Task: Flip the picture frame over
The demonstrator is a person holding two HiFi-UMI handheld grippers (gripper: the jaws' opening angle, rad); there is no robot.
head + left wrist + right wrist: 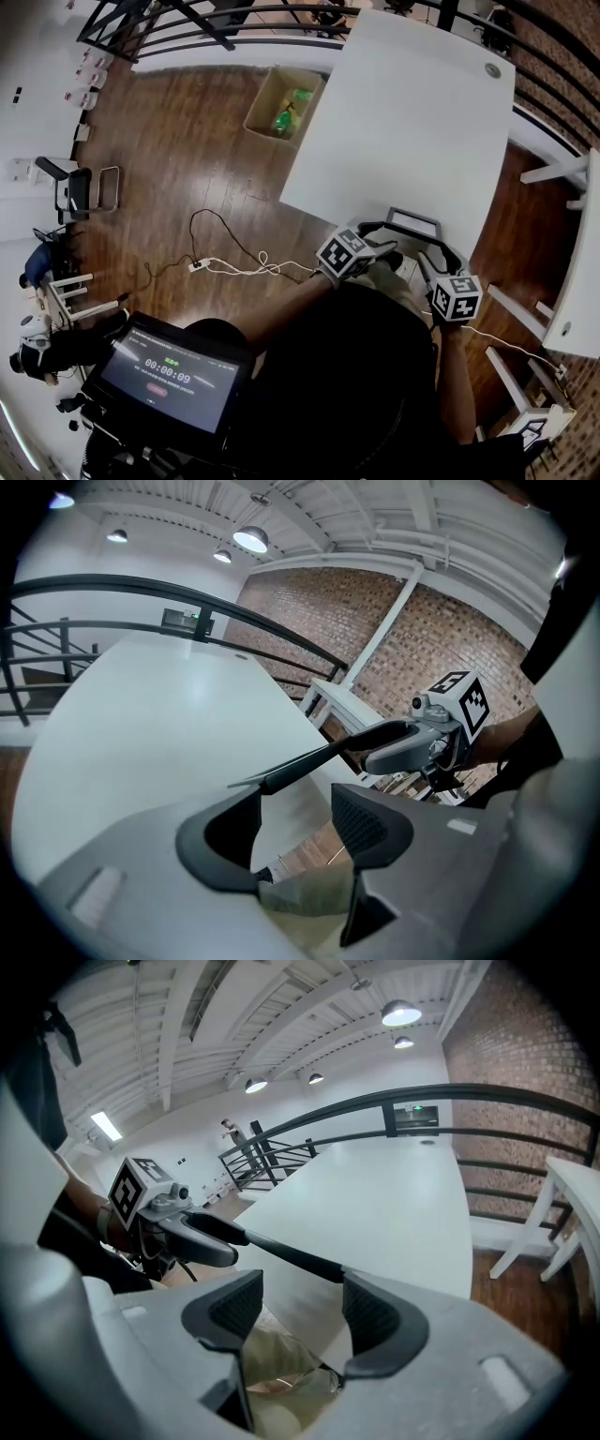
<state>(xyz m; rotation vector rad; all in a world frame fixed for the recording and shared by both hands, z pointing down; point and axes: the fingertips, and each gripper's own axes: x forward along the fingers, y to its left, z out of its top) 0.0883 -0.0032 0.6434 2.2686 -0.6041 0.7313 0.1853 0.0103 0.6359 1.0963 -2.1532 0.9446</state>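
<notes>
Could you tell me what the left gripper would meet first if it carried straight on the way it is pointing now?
Most likely the picture frame: its dark edge crosses just beyond the open fingers of the left gripper, with the white table behind. Depth is uncertain.

Bright overhead lamps [250, 539], heavy fisheye distortion

This looks like a loft-style office or studio workspace. Ahead of the left gripper [295, 822] and the right gripper [300, 1314] runs a long white table [403, 122], with a black metal railing [375, 1101] past its far end. An exposed brick wall [441, 639] rises to the right gripper's right, and pendant lamps [250, 539] hang overhead. Left of the left gripper — a plank floor [187, 159], a cardboard box [281, 101], loose cables [234, 267] and, behind it, a timer screen [169, 370].
</notes>
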